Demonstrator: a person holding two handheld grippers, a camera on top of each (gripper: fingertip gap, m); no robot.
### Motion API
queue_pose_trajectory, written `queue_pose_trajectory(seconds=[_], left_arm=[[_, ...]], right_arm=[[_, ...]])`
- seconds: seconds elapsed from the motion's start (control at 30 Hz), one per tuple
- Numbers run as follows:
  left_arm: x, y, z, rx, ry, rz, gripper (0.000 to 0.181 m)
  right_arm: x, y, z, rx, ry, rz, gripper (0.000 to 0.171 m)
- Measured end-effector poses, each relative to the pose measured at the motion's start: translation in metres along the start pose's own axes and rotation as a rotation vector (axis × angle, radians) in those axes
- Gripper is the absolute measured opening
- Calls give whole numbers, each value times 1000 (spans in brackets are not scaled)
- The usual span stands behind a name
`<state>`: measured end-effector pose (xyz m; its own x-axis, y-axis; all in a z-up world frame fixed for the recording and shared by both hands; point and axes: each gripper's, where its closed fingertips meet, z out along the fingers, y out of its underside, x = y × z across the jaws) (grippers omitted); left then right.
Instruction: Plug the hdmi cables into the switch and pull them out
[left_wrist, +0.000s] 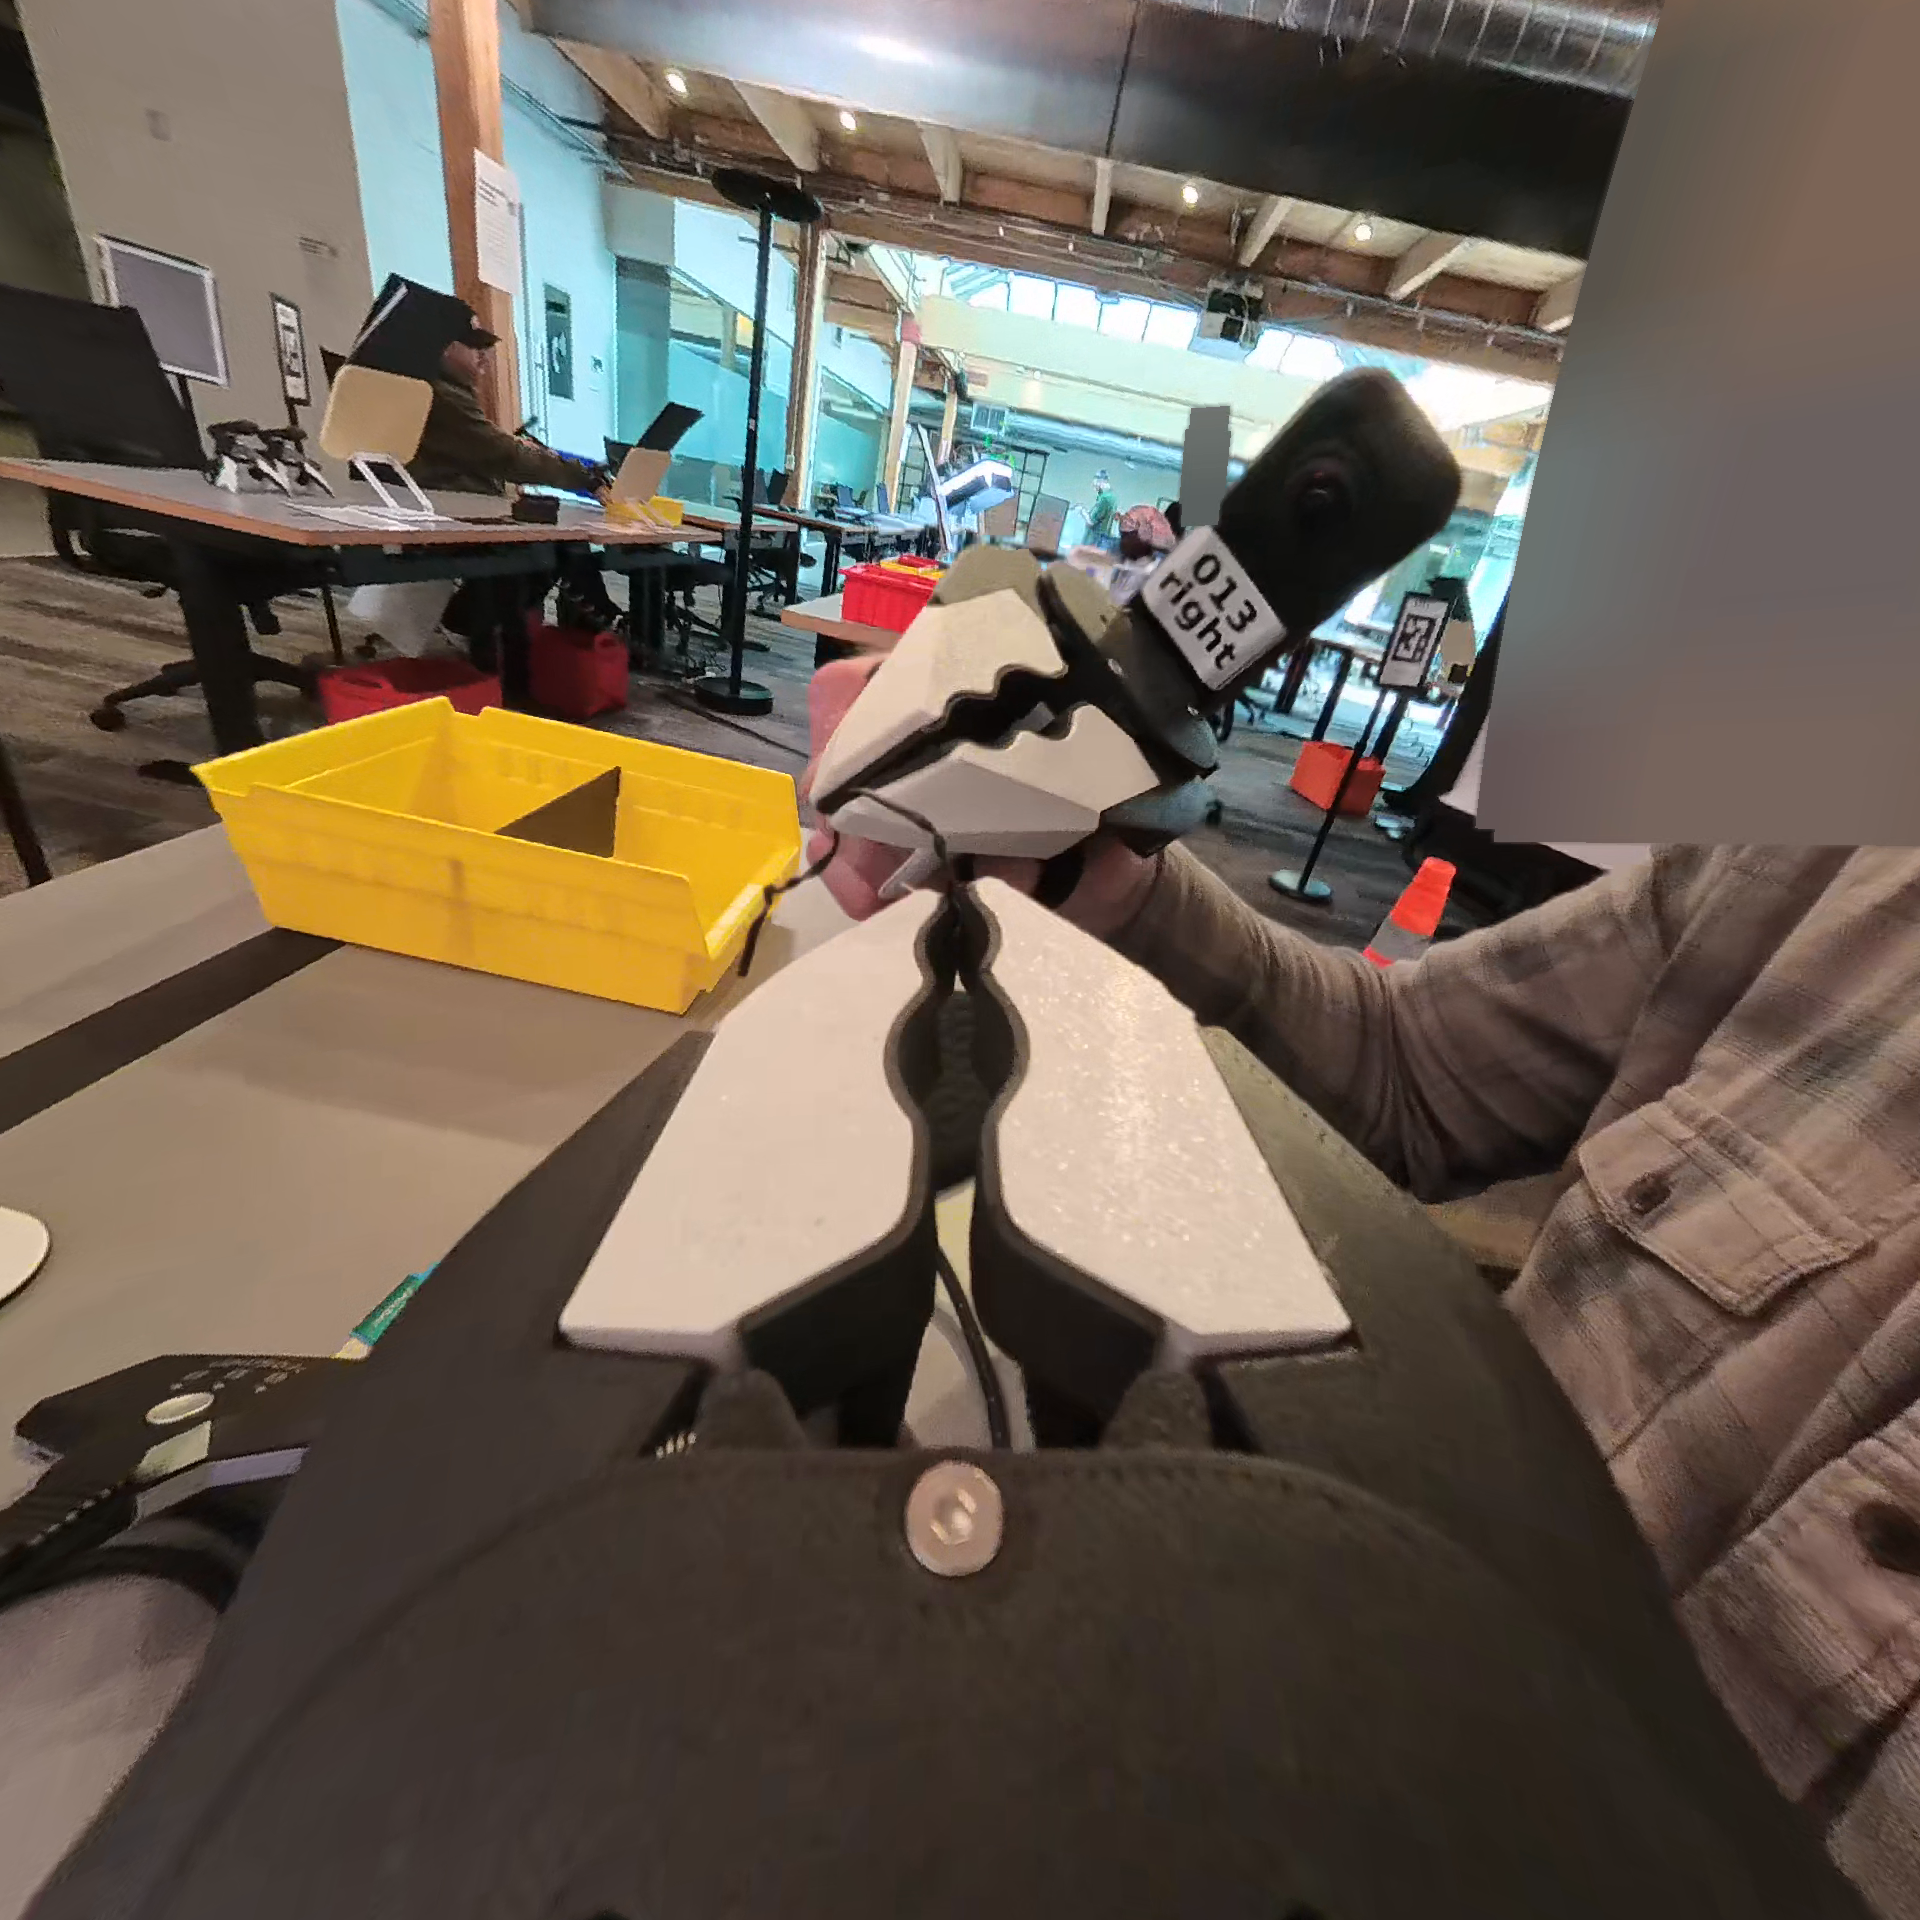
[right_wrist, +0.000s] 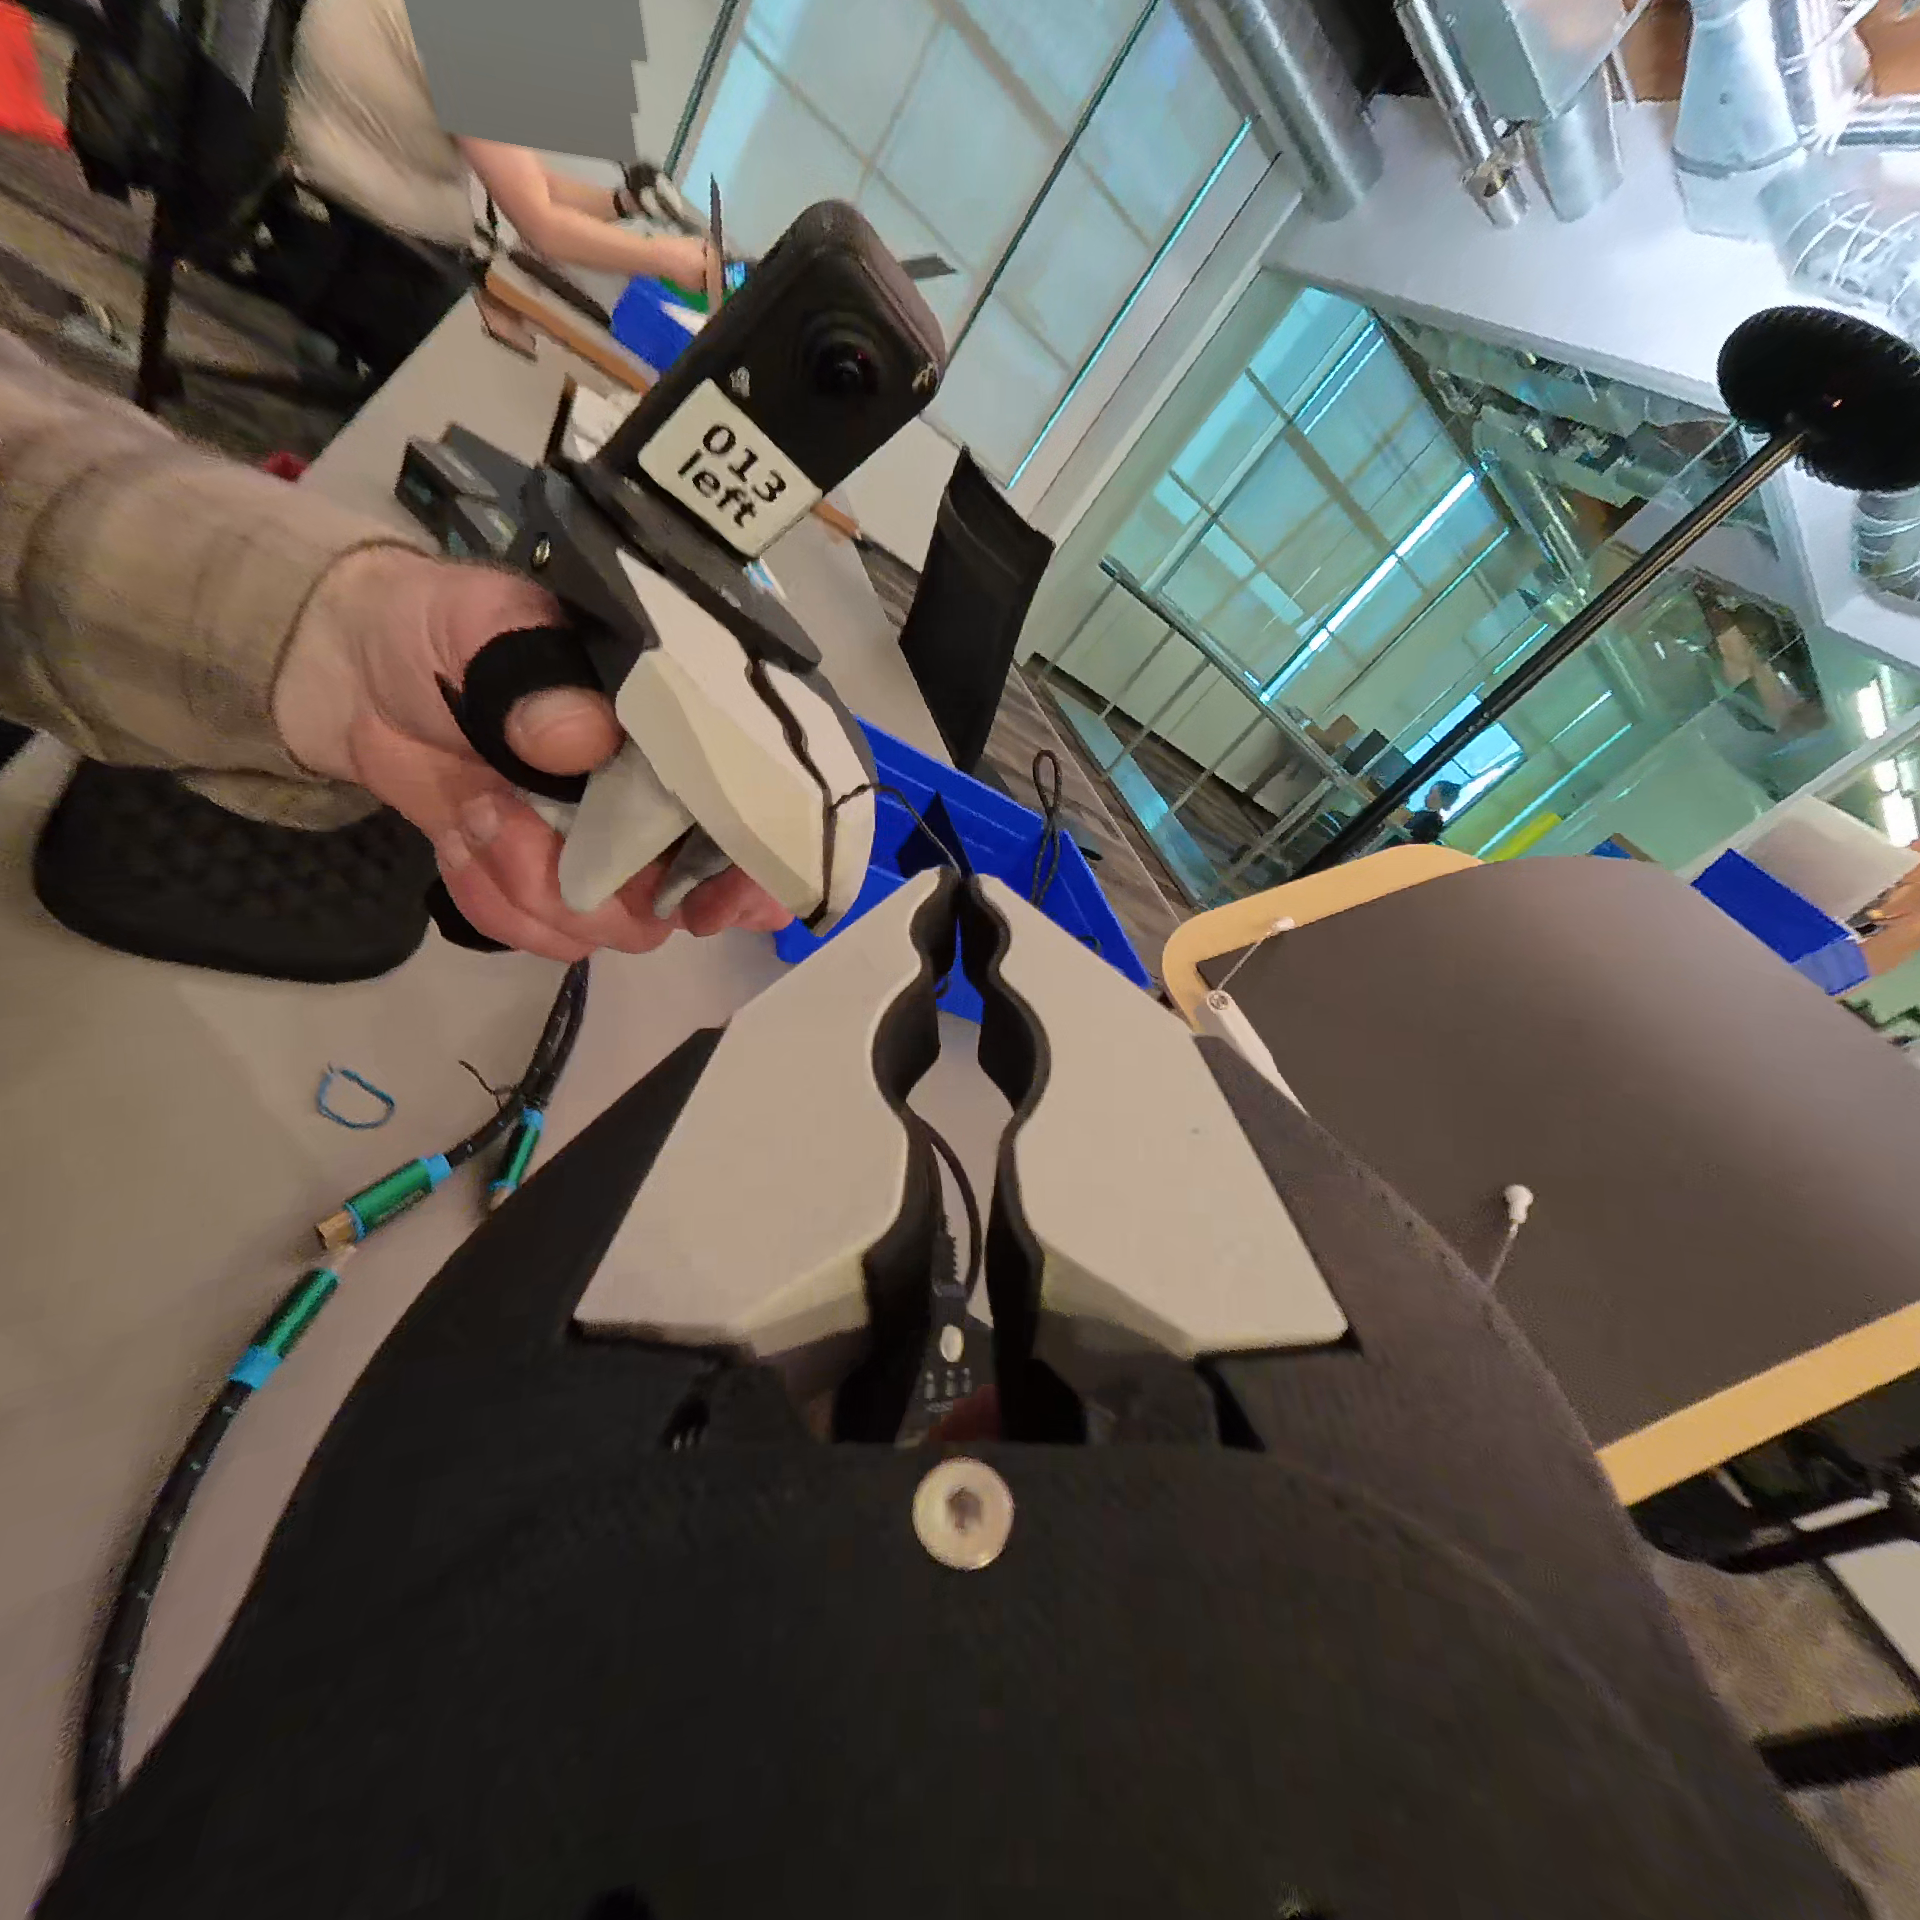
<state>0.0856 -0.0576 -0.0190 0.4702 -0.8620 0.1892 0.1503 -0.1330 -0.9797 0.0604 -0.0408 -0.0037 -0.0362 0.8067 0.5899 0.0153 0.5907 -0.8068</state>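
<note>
**Q:** Jaws: how are they set?

**A:** Both pairs are seen pressed shut. One thin black string (right_wrist: 904, 808) is pinched between the left gripper (left_wrist: 961, 912) and the right gripper (right_wrist: 961, 883), tip to tip.

**Q:** And the cables?

**A:** The hdmi cables (right_wrist: 208, 1455) are laid on the grey table (right_wrist: 208, 1039), shown only in the right view. Their green plugs (right_wrist: 384, 1200) slant, two pointed lower-left. The switch (left_wrist: 177, 1403) is laid flat. A yellow bin (left_wrist: 468, 873) is shown only in the left view.

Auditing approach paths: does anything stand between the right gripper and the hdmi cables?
Nothing visible: the hdmi cables lie uncovered on the table, lower left of the right gripper, shut on a thin black thread.
</note>
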Motion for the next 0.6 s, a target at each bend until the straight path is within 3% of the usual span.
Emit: queue_pose_trajectory(seconds=[0.17, 0.3, 0.5, 0.6], left_arm=[[-7, 11, 5, -79, -42, 35, 0], [-14, 29, 14, -142, -100, 57, 0], [-22, 4, -1, -1, -136, 33, 0], [-22, -4, -2, 48, -126, 7, 32]], right_arm=[[5, -2, -3, 49, 48, 120, 0], [25, -24, -14, 236, 78, 412, 0], [33, -8, -20, 158, 84, 427, 0], [32, -11, -21, 240, 6, 608, 0]])
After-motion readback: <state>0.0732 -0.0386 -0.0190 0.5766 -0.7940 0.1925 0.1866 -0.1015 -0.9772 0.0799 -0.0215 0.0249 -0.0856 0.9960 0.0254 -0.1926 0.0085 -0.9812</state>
